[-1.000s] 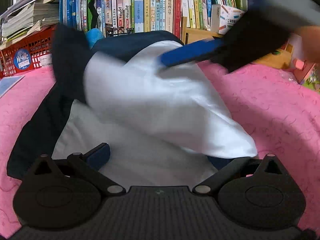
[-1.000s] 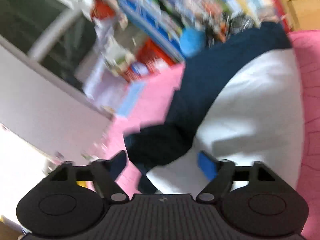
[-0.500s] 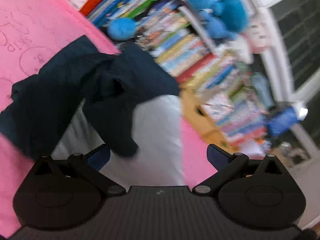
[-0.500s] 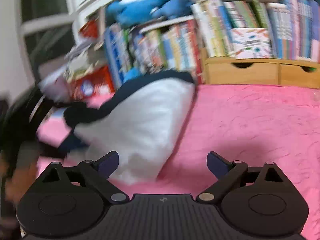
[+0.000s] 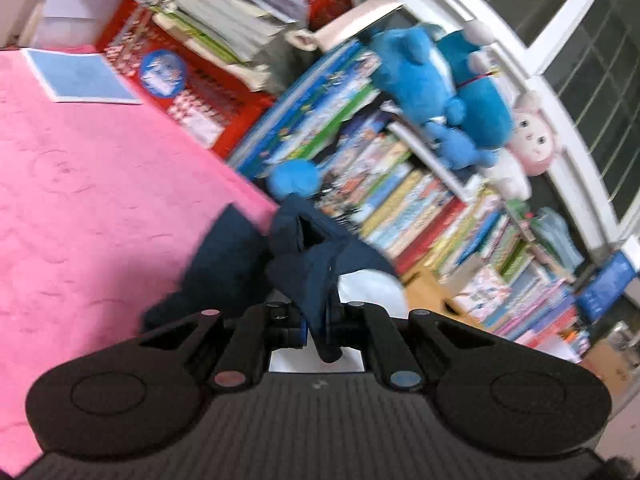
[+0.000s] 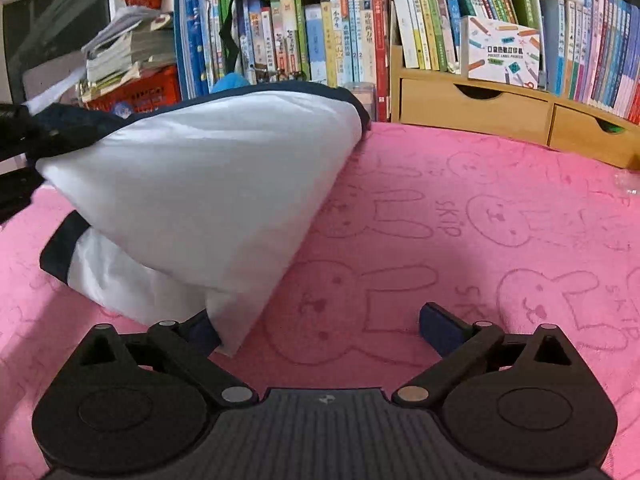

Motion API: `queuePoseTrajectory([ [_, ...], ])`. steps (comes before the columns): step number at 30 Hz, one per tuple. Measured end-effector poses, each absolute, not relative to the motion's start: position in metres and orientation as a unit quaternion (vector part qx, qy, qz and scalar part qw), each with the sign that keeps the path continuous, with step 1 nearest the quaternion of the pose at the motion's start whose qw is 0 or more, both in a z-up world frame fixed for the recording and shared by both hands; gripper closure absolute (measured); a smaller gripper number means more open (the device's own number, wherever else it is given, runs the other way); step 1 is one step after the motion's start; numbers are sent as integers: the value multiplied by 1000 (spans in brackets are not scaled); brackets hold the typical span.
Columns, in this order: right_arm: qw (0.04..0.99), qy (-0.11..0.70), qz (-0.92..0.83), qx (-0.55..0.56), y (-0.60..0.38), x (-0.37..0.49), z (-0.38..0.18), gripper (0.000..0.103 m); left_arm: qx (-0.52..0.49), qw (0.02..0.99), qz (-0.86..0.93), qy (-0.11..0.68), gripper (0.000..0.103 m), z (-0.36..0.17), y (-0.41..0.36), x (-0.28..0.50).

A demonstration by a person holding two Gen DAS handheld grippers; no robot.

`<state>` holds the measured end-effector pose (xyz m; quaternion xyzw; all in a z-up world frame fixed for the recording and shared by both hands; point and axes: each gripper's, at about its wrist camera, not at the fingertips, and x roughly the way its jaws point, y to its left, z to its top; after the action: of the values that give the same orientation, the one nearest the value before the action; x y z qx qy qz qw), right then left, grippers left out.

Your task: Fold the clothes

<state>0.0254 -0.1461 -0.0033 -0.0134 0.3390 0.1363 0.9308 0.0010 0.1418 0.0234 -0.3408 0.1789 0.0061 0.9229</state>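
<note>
A white garment with navy trim (image 6: 208, 184) lies partly lifted on the pink blanket (image 6: 480, 220). My left gripper (image 5: 316, 320) is shut on a bunch of the garment's navy cloth (image 5: 312, 264), with a white patch (image 5: 368, 288) showing beside it. In the right wrist view that navy edge is held up at the far left, so the white panel slopes like a tent. My right gripper (image 6: 318, 324) hangs low over the blanket, its jaws opening wide. The garment's white bottom corner (image 6: 228, 336) lies just inside the left finger (image 6: 200, 330); the pads do not press it.
Packed bookshelves (image 6: 320, 40) and a wooden drawer unit (image 6: 472, 108) line the far edge of the blanket. A red basket (image 5: 192, 92) with stacked papers stands at the left, blue and pink plush toys (image 5: 440, 80) sit on the books, and a blue booklet (image 5: 80, 76) lies on the blanket.
The left gripper's jaws have closed on the navy cloth and its view has rolled. The right gripper has dropped toward the blanket with wider jaws, close to the garment's white corner.
</note>
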Motion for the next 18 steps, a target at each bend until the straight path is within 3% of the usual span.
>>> queuePoseTrajectory([
  [3, 932, 338, 132, -21, -144, 24, -5, 1, -318, 926, 22, 200, 95, 14, 144, -8],
  [10, 931, 339, 133, -19, -146, 23, -6, 0, -134, 967, 98, 193, 90, 32, 129, -41],
  [12, 931, 339, 132, -18, -146, 23, -6, 0, -128, 970, 74, 193, 89, 40, 127, -50],
  [15, 932, 338, 129, -16, -147, 23, -7, 0, -227, 950, -42, 212, 62, 43, 131, -55],
  [17, 933, 338, 128, -13, -148, 23, -7, 0, -297, 920, -100, 237, 28, 32, 127, -43],
  [18, 933, 337, 127, -11, -148, 22, -6, 0, -326, 903, -123, 250, 29, 26, 123, -35],
])
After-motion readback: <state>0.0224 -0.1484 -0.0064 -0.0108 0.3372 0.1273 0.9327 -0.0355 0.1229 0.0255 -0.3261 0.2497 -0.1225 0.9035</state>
